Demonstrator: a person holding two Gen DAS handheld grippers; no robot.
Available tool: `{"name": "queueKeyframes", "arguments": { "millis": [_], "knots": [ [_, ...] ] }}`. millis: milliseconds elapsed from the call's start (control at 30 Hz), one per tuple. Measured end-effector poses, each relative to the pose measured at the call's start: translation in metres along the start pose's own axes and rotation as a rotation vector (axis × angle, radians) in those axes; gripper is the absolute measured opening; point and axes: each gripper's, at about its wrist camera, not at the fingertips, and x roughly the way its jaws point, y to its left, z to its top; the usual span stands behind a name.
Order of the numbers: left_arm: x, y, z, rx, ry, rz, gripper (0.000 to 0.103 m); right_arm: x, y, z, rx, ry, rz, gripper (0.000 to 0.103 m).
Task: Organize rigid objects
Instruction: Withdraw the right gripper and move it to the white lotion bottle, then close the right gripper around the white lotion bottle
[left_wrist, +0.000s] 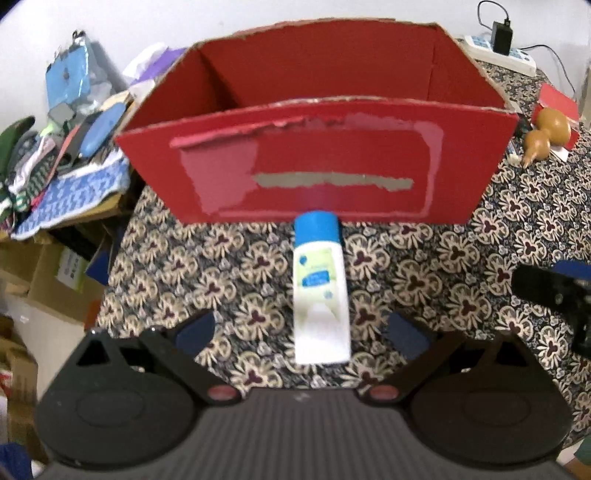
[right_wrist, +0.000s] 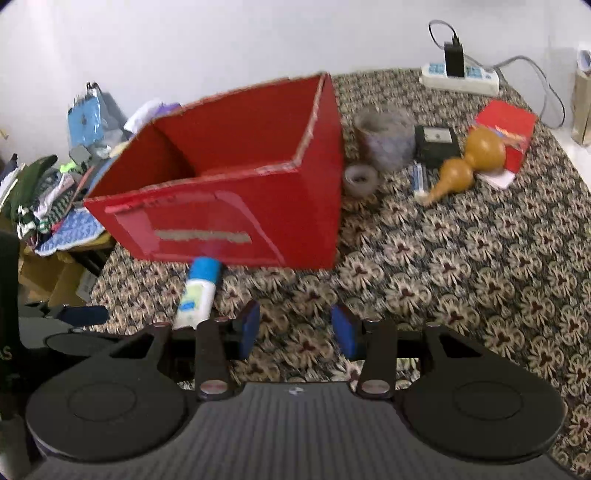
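Note:
A white bottle with a blue cap (left_wrist: 320, 295) lies on the patterned tablecloth (left_wrist: 461, 258), its cap against the front wall of an open red cardboard box (left_wrist: 317, 166). My left gripper (left_wrist: 300, 330) is open wide, its blue pads either side of the bottle's lower end without touching it. The right wrist view shows the same bottle (right_wrist: 197, 293) to the left of my right gripper (right_wrist: 297, 329). That gripper is open over bare cloth with nothing between its pads. The box (right_wrist: 229, 218) looks empty inside. My left gripper's finger (right_wrist: 79, 315) shows at the left edge.
Right of the box lie a brown gourd (right_wrist: 469, 162), a grey tape roll (right_wrist: 386, 138), a smaller roll (right_wrist: 360, 179), a black case (right_wrist: 436, 142) and a red packet (right_wrist: 508, 127). A power strip (right_wrist: 461, 77) sits at the back. Piled clutter (left_wrist: 66, 147) lies beyond the table's left edge.

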Motion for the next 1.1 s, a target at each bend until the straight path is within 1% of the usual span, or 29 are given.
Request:
{"name": "queueKeyframes", "arguments": {
  "millis": [233,500,733,800,900,967,1100],
  "knots": [
    [0.001,-0.01,-0.007,-0.041,0.035,0.034,0.1,-0.001,-0.013,-0.008,-0.011,0.038,0.054,0.029],
    [0.009,-0.01,-0.017,-0.045,0.085,0.027,0.1,0.015,-0.024,-0.019,0.047,0.102,0.138,0.029],
    [0.021,0.011,-0.02,-0.042,0.101,-0.052,0.1,0.028,-0.02,-0.02,0.08,0.134,0.163,0.029],
    [0.024,0.019,-0.023,-0.046,0.11,-0.084,0.1,0.034,-0.016,-0.019,0.092,0.145,0.154,0.029],
    [0.03,0.028,-0.026,-0.046,0.123,-0.133,0.099,0.042,-0.009,-0.017,0.124,0.165,0.181,0.029],
    [0.035,0.031,-0.025,-0.026,0.131,-0.14,0.098,0.047,-0.002,-0.016,0.143,0.169,0.19,0.029],
    [0.039,0.037,-0.016,0.01,0.113,-0.157,0.098,0.06,0.014,-0.014,0.162,0.185,0.19,0.029]
  ]
}}
